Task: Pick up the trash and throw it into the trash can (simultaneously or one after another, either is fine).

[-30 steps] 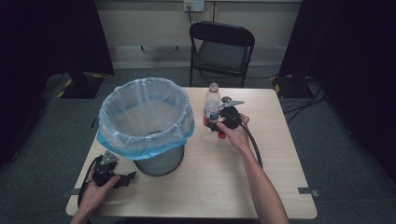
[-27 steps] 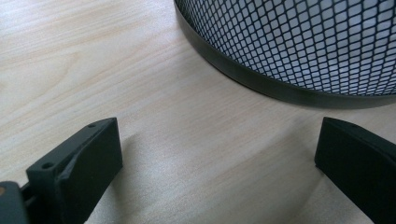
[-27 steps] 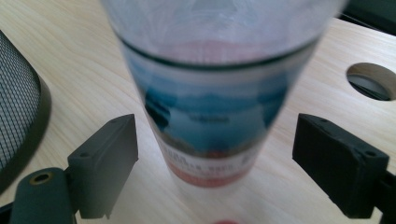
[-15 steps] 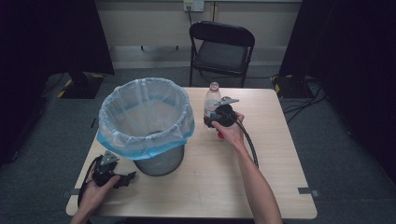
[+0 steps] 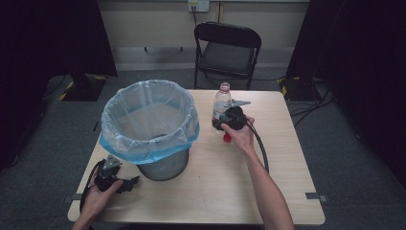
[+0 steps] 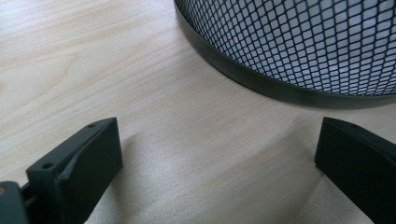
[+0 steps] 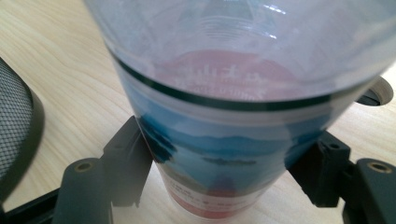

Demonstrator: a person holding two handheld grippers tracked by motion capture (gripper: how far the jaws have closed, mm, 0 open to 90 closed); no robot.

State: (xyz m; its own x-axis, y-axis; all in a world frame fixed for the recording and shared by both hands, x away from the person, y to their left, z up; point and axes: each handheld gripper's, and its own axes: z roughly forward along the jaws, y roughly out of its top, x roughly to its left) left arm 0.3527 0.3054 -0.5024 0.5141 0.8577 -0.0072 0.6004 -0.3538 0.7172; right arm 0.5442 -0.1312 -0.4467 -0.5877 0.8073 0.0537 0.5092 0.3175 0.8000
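Right hand-held gripper [image 5: 229, 118] is at the water bottle [image 5: 221, 106], which stands upright on the table [image 5: 225, 187], toward the far side, just right of the bin [image 5: 149, 128]. In the right gripper view the bottle [image 7: 233, 116] sits squarely between the two black jaws, one on each side of the labelled lower body, both right at the plastic. Looks like a pinch on the bottle, low on its body; label blue with a red band near the base. Bottle base seems to be on the wood, can't tell for sure whether it's lifted. Bottle clear, pale cap on top in the high view. Mesh wall of the bin [image 7: 16, 126] shows at that view's left edge, near the bottle but apart from it.

Left hand-held gripper [image 5: 116, 179] lies low at the near-left corner of the table, held in the left hand [image 5: 98, 196], just in front of the bin's base. Left gripper view: jaws spread wide, nothing between them but bare table [image 6: 140, 93]; bin's dark bottom ring and mesh [image 6: 299, 51] just ahead, not touching.

Bin is lined with a light blue bag folded over the rim. Black folding chair [image 5: 229, 48] stands behind the table's far edge.
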